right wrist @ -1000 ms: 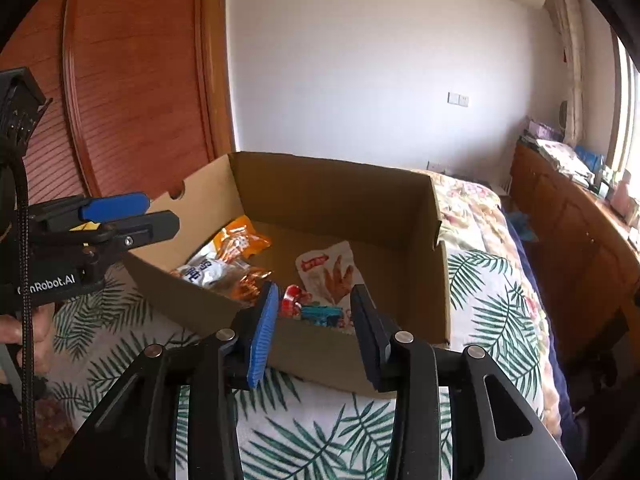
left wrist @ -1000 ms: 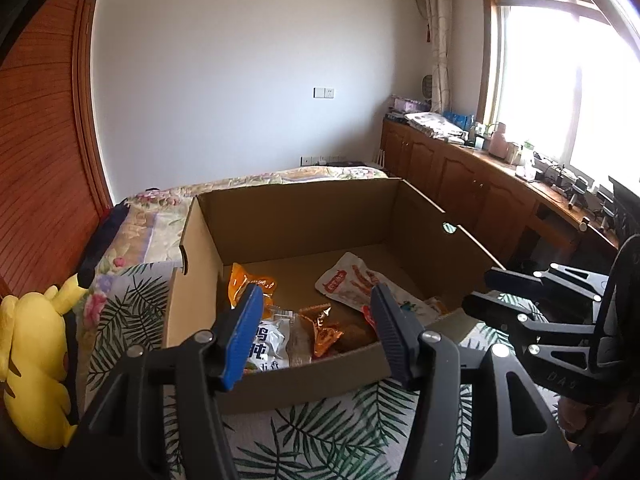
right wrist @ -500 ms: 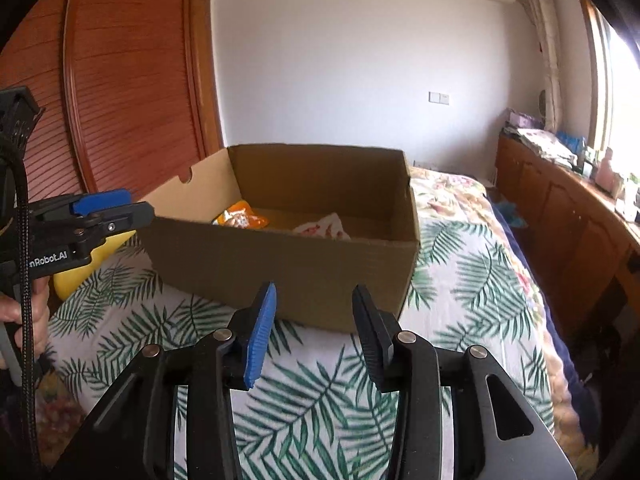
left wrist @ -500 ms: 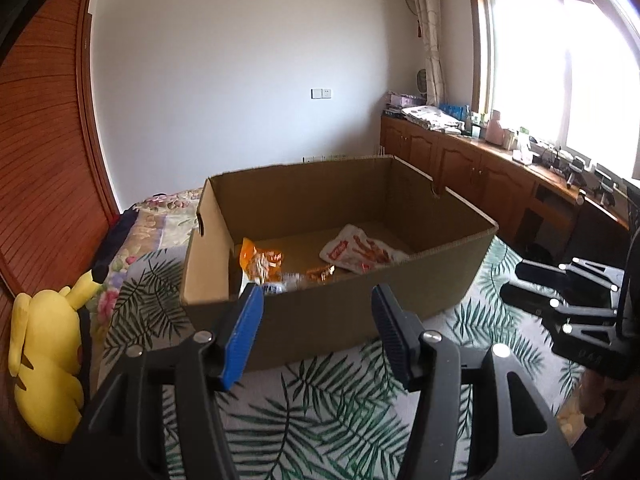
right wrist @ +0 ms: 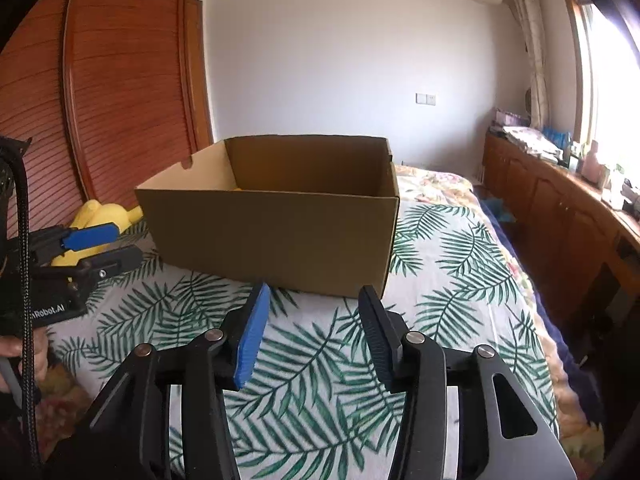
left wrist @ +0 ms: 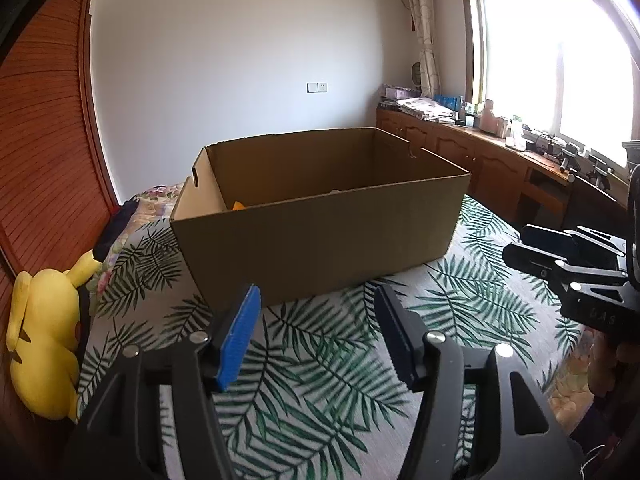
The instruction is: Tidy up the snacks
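An open cardboard box (left wrist: 320,236) (right wrist: 276,236) stands on the leaf-print bedspread (left wrist: 304,376) (right wrist: 312,372). Its near wall hides the snacks inside; only a sliver of an orange packet (left wrist: 239,205) shows over the rim. My left gripper (left wrist: 316,328) hovers over the bedspread in front of the box, jaws opening, nothing between them. My right gripper (right wrist: 314,330) is also short of the box, its jaws opening and empty. Each gripper appears at the side of the other's view: the right gripper (left wrist: 568,264) and the left gripper (right wrist: 80,248).
A yellow plush toy (left wrist: 44,340) (right wrist: 100,216) lies at the bed's left edge beside a wooden slatted wardrobe (right wrist: 100,100). Wooden cabinets (left wrist: 500,168) with clutter on top run under the window on the right. A hand (right wrist: 16,356) holds the left gripper's handle.
Both grippers have pulled back and sunk from over the box's near rim to the bedspread in front of it. The snacks have dropped out of sight behind the wall. Both jaw gaps have widened.
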A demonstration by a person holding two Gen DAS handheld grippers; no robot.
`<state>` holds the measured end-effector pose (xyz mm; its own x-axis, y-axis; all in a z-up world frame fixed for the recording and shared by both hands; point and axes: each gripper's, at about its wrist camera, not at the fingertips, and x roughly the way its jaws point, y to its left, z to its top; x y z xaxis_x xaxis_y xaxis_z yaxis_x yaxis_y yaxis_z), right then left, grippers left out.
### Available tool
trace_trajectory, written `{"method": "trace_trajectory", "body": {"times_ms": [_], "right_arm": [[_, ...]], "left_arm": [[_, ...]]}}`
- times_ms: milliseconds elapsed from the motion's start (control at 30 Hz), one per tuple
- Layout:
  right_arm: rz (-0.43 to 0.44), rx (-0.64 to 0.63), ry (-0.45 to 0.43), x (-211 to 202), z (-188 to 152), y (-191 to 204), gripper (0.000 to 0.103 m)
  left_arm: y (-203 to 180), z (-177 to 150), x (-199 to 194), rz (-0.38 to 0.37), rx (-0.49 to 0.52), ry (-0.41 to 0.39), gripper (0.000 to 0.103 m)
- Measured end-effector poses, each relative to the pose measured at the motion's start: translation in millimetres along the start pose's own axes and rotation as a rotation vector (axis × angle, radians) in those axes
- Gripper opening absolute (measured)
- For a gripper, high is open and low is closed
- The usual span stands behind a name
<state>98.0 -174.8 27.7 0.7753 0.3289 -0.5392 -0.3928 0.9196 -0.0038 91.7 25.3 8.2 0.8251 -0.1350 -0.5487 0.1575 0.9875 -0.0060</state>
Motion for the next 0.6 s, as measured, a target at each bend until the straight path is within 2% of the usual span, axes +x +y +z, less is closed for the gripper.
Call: {"method": "trace_trajectory", "body": {"times_ms": [100,500,600], "right_arm": [[-0.001,-0.003,-0.005,-8,-7,6,0.051],[-0.029,0.019,-0.01,-32,-23,16,0.065],[-0.027,0.022,-0.012,-39,-24,17,0.073]], "left_arm": [[-1,-4,-7,-0.009,-0.025,-0.011,0.072],[-10,-13,-41,0.019,-0.044,-0.063,0.079],[-11,-14,-53,0.024,-0.049,-0.079,0.086]]}}
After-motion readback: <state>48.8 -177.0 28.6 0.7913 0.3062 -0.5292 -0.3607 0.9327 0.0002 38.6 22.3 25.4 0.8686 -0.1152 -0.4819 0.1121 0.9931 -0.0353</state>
